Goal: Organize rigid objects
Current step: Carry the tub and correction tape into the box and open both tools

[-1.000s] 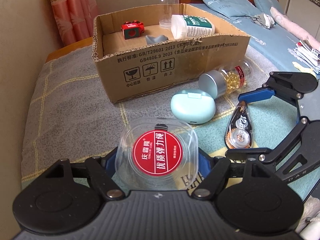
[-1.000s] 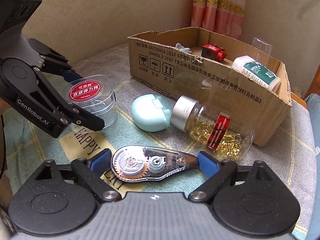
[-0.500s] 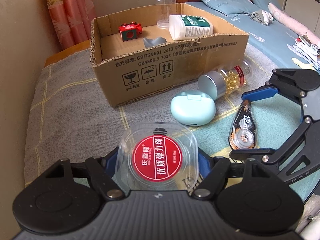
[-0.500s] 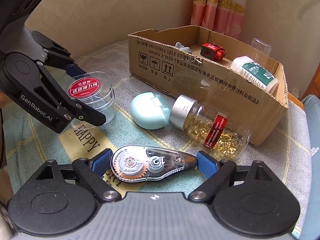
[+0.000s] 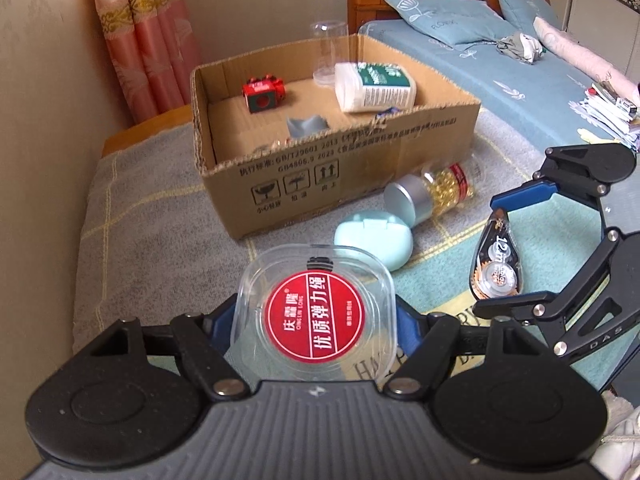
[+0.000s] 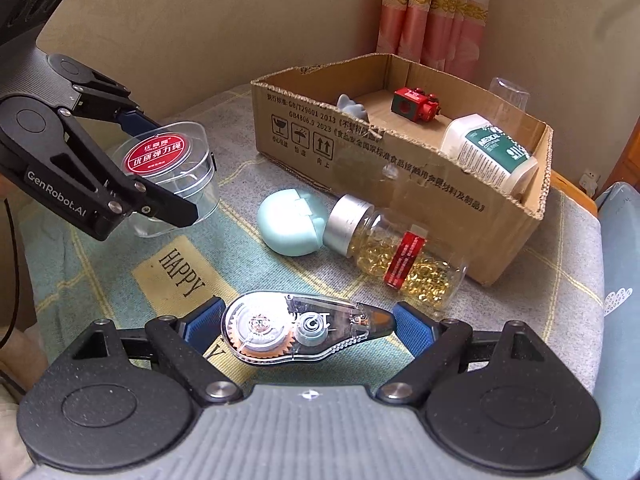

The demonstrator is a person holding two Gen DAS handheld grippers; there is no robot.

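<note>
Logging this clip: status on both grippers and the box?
Left gripper shut on clear spool case, lifted. Right gripper shut on correction tape. Cardboard box open; capsule bottle lies before it.

The clear tub (image 5: 316, 312), clamped between the left gripper's (image 5: 316, 322) pads, is being lifted off the cloth (image 6: 172, 276); in the right wrist view it is now seen raised and tilted above the cloth.

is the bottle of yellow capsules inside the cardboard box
No, the capsule bottle lies on its side on the blanket, outside the cardboard box.
</note>
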